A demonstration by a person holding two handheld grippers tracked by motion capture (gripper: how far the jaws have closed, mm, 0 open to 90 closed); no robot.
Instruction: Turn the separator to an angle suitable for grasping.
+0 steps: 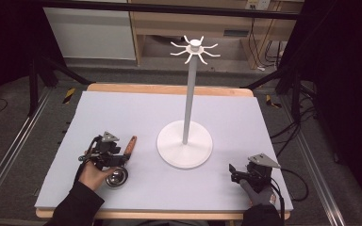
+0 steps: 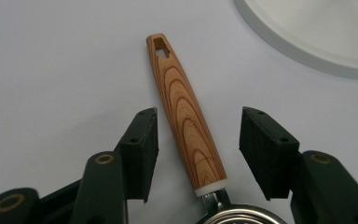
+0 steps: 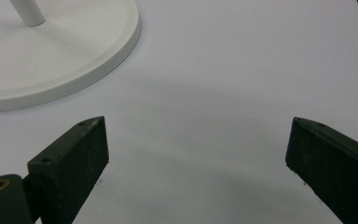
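Straddling a wooden handle (image 2: 186, 121), the left gripper (image 2: 198, 144) sat low over the table with its black jaws parted, a pad on either side of the wood and neither one touching it. No earlier picture accompanied the scene, and the handle lay flat on the pale mat (image 1: 122, 113), unheld. It belonged to a small metal strainer (image 1: 117, 177), whose shiny bowl rested near the table's front edge beside the person's left hand (image 1: 92, 174), the handle pointing away toward the back. Just to the right stood a white hook stand (image 1: 188, 94) on a round base (image 1: 185, 143), its curved arms fanned out at the top of the pole. Farther right, the right gripper (image 3: 196, 158) lay near the front edge, jaws released and wide apart over bare mat.
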